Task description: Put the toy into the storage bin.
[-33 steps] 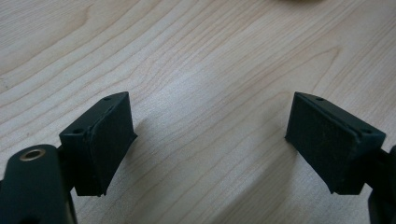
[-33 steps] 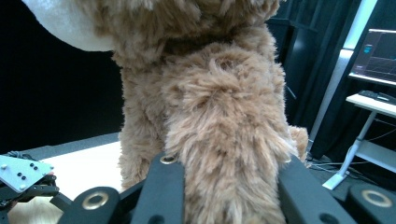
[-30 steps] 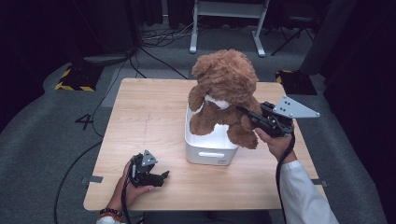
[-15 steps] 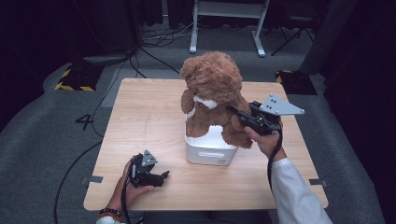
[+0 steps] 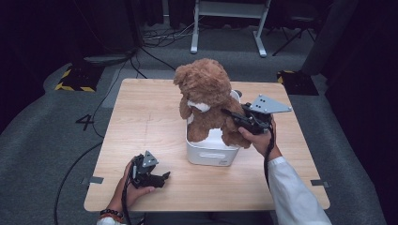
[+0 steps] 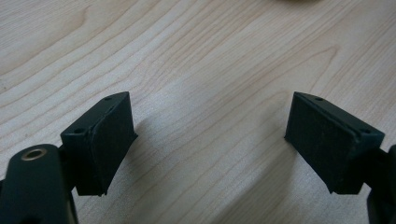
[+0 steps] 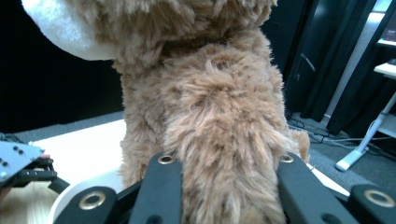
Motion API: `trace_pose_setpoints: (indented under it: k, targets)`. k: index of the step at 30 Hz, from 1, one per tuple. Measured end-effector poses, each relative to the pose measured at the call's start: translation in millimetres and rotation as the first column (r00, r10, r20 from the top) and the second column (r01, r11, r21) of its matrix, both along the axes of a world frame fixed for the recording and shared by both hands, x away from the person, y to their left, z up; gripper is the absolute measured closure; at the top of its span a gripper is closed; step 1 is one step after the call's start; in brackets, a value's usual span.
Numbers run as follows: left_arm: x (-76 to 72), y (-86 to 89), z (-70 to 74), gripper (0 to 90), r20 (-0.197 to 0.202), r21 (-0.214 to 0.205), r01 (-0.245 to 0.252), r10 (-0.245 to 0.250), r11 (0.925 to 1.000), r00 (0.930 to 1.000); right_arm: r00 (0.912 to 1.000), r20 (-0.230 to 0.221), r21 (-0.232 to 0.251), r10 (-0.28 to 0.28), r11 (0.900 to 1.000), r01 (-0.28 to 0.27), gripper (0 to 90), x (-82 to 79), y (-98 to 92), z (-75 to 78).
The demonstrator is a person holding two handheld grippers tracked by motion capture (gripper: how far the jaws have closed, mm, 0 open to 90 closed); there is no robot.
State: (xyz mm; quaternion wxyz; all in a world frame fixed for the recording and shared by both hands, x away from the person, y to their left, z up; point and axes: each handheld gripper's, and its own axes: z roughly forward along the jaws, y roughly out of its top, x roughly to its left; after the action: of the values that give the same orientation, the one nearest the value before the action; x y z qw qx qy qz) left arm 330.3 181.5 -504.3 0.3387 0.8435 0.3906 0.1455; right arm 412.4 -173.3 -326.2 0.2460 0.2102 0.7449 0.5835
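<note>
High view: right tongs clamped on teddy bear's arm, bear seated in white bin; left tongs open, empty, near-left of bin on tabletop.

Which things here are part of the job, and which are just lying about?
In the job:
- teddy bear, arm clamped in the right gripper
- white bin

Lying about:
- left gripper, open, resting on the table
- floor cables

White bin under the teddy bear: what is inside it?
The teddy bear sits in the white bin, its lower body and legs inside, with the right gripper shut on its arm. The bear covers the bin's floor, so anything beneath it cannot be seen.
</note>
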Motion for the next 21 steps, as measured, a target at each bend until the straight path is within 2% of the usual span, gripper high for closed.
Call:
trace_pose_setpoints:
  k: [9, 14, 21]
  targets:
    - [-0.2, -0.1, 0.1, 15.6, 0.000, 0.001, 0.004, -0.004, 1.0000, 1.0000, 0.9992, -0.039, -0.053, 0.004, 0.9985, -0.006, 75.0, 6.7, 7.4, -10.9]
    - [-0.3, -0.2, 0.1, 15.6, 0.000, 0.001, 0.005, -0.005, 1.0000, 1.0000, 0.9966, -0.082, -0.077, 0.006, 0.9969, -0.013, 74.9, 11.1, 8.0, -19.0]
    - [-0.3, -0.2, 0.1, 15.6, -0.001, 0.000, 0.005, -0.005, 1.0000, 1.0000, 0.9952, -0.098, -0.128, -0.002, 0.9917, -0.011, 74.7, 14.7, 7.4, -30.8]
